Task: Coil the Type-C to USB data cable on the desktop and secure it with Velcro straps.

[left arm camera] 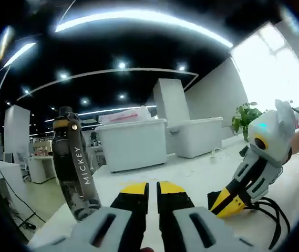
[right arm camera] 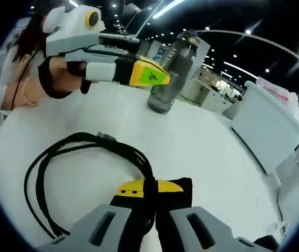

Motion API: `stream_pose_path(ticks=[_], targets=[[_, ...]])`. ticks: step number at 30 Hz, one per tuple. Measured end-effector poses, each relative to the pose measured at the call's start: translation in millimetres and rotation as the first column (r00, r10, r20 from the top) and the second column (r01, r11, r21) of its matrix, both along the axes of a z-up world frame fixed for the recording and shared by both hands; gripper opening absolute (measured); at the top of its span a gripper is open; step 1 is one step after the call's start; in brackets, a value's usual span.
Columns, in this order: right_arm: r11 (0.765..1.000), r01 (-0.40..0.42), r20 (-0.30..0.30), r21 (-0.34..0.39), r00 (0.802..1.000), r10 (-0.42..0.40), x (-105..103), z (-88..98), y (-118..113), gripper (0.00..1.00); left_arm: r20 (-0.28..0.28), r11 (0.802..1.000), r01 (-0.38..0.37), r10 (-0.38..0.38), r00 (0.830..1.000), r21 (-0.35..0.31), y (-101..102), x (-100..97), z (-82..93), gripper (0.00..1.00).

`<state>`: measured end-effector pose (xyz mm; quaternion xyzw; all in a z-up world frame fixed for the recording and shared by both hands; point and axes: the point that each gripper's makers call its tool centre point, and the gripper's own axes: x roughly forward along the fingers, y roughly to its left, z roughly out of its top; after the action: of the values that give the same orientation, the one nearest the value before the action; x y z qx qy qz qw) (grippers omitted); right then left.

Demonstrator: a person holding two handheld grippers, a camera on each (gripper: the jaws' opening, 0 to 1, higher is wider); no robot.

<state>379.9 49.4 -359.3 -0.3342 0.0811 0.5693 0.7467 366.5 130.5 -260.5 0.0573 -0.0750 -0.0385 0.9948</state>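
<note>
At bottom centre the right gripper pinches the coiled cable against a black strap; the left gripper, upper left, is closed and empty. Wrapping probably follows.

You're working at a broad white surface in a large open-plan office. Overhead at twelve o'clock in the left gripper view, a dark ceiling carries long curved light strips and small round downlights. Toward two o'clock a bright window washes out the wall beside it, and a leafy potted plant stands just below it. Straight ahead you have white boxy counters and a tall white pillar. At nine o'clock, the floor runs back past desks. In the right gripper view, a white partition sits at three o'clock under more downlights.
</note>
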Motion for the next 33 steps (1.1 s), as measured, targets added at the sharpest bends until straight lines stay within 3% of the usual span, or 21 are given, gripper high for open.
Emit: stream_pose_path(ticks=[2,5,7,8,10,11,13,15,17,18,21,23,26,28,30,33], targets=[[1.0,-0.029,0.034,0.011,0.999,0.029,11.9,2.8,20.6,0.04,0.019,0.999,-0.021,0.022,1.0,-0.047,12.1,-1.7,3.9,0.07],[0.999,-0.035,0.039,0.025,0.999,0.034,22.6,-0.5,41.8,0.06,0.032,0.995,-0.055,0.057,0.998,-0.08,27.9,-2.6,4.7,0.07],[0.998,-0.012,0.011,0.058,1.0,0.011,34.1,-0.7,54.8,0.13,0.026,0.994,-0.067,0.07,0.997,-0.091,34.8,-1.4,1.6,0.07],[0.994,0.034,-0.013,0.101,0.999,-0.033,33.9,3.3,53.7,0.16,0.019,0.993,-0.082,0.084,0.996,-0.088,38.3,-0.7,-0.9,0.07],[0.978,0.051,-0.091,0.204,0.995,-0.033,26.2,20.9,52.5,0.2,0.014,0.992,-0.086,0.088,0.996,-0.087,39.9,-0.4,-3.3,0.07],[0.958,0.085,-0.145,0.274,0.988,-0.047,20.7,34.1,41.7,0.2,0.01,0.992,-0.084,0.086,0.996,-0.092,39.1,-0.4,-4.6,0.07],[0.923,0.124,-0.198,0.365,0.979,-0.053,13.2,52.6,22.9,0.2,0.007,0.993,-0.075,0.076,0.997,-0.096,34.3,0.9,-7.4,0.07],[0.855,0.202,-0.282,0.478,0.957,-0.069,2.1,75.8,-17.6,0.2,0.005,0.994,-0.068,0.069,0.998,-0.081,27.4,1.6,-9.4,0.07],[0.797,0.276,-0.323,0.538,0.94,-0.107,2.3,93.5,-59.6,0.2,-0.002,0.997,-0.064,0.064,0.998,-0.035,18.7,3.8,-10.6,0.07],[0.768,0.298,-0.315,0.566,0.94,-0.133,4.2,101.8,-81.6,0.2,-0.002,0.997,-0.062,0.062,0.998,-0.039,14.6,3.8,-9.5,0.07],[0.721,0.363,-0.247,0.59,0.932,-0.267,10.5,111.4,-145.4,0.2,0.033,0.998,-0.035,0.037,0.999,-0.061,-8.8,1.2,7.4,0.07],[0.703,0.396,-0.206,0.59,0.916,-0.344,13.3,114.7,-184.5,0.2,0.058,0.998,-0.013,0.016,0.998,-0.058,-34.2,-5.1,21.0,0.07],[0.613,0.484,-0.265,0.624,0.87,-0.417,13.5,118.9,-235.5,0.2,0.086,0.997,0.022,-0.015,0.996,-0.079,-70.8,-9.4,39.6,0.07],[0.577,0.507,-0.266,0.64,0.851,-0.453,12.2,120.5,-259.8,0.2,0.088,0.998,0.039,-0.033,0.996,-0.058,-98.7,-10.2,48.8,0.07],[0.559,0.527,-0.252,0.64,0.832,-0.495,8.9,117.5,-280.3,0.22,0.107,0.996,0.052,-0.044,0.993,-0.068,-124.6,-14.0,57.5,0.1],[0.554,0.54,-0.222,0.633,0.812,-0.539,5.0,110.8,-304.3,0.29,0.137,0.993,0.056,-0.042,0.99,-0.102,-147.6,-19.4,60.0,0.19]])
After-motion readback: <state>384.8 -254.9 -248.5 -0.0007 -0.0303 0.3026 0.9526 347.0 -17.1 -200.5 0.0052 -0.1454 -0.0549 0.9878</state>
